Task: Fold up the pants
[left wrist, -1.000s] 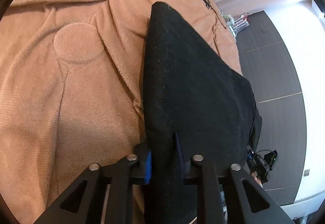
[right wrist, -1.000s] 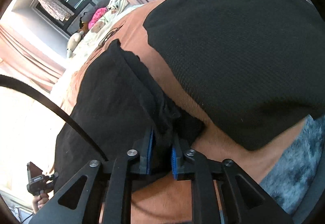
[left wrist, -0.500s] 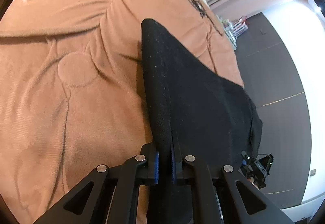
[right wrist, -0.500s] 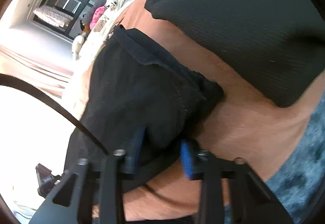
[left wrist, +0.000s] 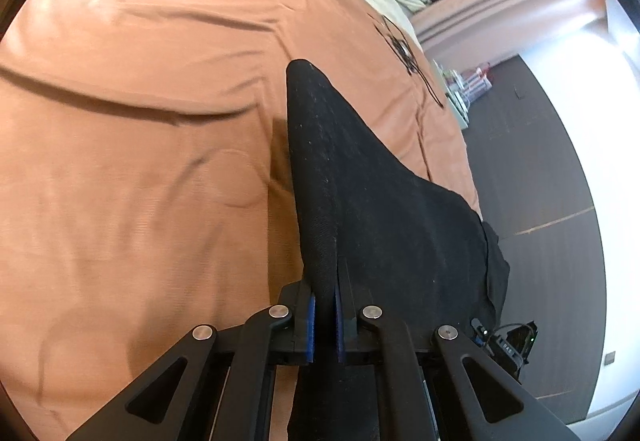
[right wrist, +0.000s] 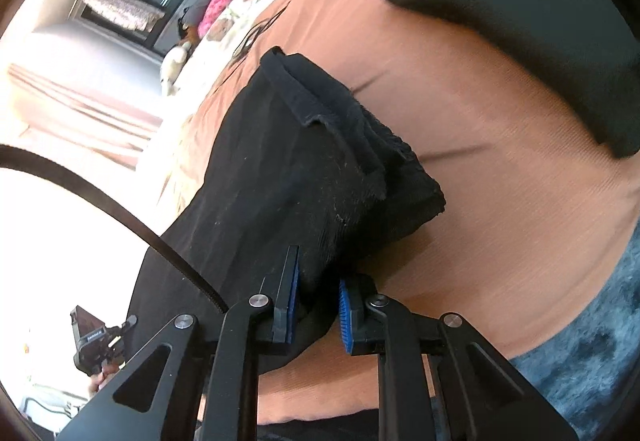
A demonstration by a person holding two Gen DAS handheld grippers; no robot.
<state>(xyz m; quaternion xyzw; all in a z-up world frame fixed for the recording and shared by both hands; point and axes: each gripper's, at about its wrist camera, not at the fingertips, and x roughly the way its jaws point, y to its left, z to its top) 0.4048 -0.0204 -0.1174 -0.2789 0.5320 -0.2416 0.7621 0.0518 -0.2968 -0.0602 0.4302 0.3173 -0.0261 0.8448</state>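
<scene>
A wide bed covered with an orange-brown fleece blanket (left wrist: 132, 169) is filling both views, with a dark floor and a bright window behind it. The black knit fabric pants (left wrist: 372, 209) are lying partly on this blanket and partly hanging over the bed edge, and they are being lifted at two places. The left hand-held gripper (left wrist: 324, 315) is clamping a raised ridge of the cloth between its blue pads. The right hand-held gripper (right wrist: 318, 303) is standing a little more apart, with a thick bunch of the pants (right wrist: 304, 177) between its pads; I cannot tell whether it is really pressing. I judge that the folding is only in the middle: the cloth looks doubled, but no flat, tidy packet is lying yet. A second black textured cloth (right wrist: 520, 13) is resting near. No container is showing in these views.
</scene>
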